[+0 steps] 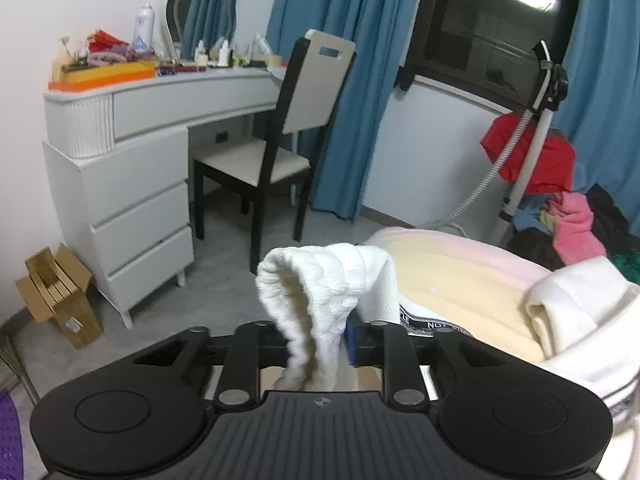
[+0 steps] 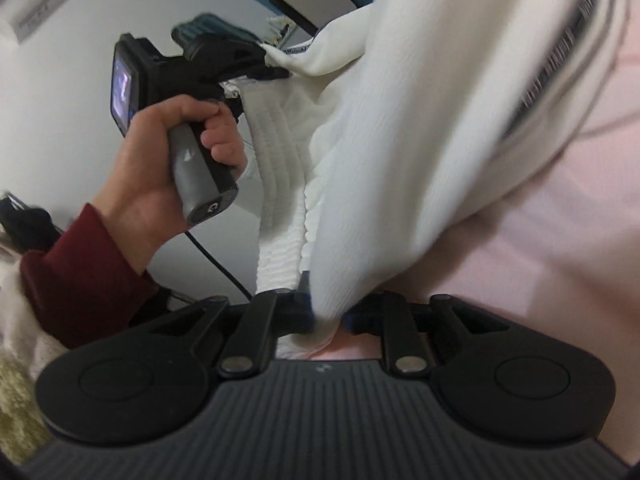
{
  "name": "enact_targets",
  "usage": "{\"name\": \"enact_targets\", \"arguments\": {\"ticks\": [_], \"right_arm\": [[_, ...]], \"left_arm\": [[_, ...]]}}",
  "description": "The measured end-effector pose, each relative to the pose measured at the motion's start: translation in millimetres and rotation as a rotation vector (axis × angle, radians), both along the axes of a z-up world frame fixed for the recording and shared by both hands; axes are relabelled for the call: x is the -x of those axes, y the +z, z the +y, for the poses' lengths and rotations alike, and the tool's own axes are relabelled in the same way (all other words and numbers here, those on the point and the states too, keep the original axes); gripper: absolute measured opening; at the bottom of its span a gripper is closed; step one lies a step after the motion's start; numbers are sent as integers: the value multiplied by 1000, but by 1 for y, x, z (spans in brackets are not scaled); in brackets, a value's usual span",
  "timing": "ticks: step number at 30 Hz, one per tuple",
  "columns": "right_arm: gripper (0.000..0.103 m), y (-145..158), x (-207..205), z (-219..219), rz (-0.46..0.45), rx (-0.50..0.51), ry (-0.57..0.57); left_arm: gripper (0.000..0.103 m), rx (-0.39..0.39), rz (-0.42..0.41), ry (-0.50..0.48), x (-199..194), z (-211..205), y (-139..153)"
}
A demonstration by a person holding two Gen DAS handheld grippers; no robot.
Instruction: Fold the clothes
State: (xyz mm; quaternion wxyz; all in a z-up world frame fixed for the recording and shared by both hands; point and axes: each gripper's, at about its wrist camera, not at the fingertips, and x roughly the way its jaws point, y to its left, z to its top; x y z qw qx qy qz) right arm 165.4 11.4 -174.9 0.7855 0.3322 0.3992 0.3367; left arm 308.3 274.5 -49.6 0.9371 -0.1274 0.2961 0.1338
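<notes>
Left gripper [image 1: 316,344] fingers pinching ribbed white garment [image 1: 320,288]; right gripper [image 2: 326,316] fingers clamping its smoother fold, pink bed [image 1: 460,272] beneath

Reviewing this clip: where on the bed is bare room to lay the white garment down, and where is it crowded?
Free: the pale yellow-pink blanket, between the white garment in the left tool and the folded cream cloth. Crowded: the clothes pile by the steamer pole, and the dresser top.
</notes>
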Motion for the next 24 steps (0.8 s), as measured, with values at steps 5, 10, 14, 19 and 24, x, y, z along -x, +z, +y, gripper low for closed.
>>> {"name": "enact_targets", "arguments": {"ticks": [5, 10, 14, 19, 24], "right_arm": [[85, 31, 0, -4, -80, 121, -15], [83, 72, 21, -30, -252, 245, -42], [83, 113, 40, -75, -370, 306, -119], [83, 154, 52, -140, -492, 355, -233], [83, 160, 73, -215, -586, 436, -361]], "left_arm": [[86, -8, -6, 30, 31, 0, 12], [91, -61, -65, 4, 98, -31, 35], [98, -46, -136, -26, 163, -71, 54], [100, -138, -234, -81, 237, -140, 65], [101, -176, -293, -180, 277, -205, 62]]}}
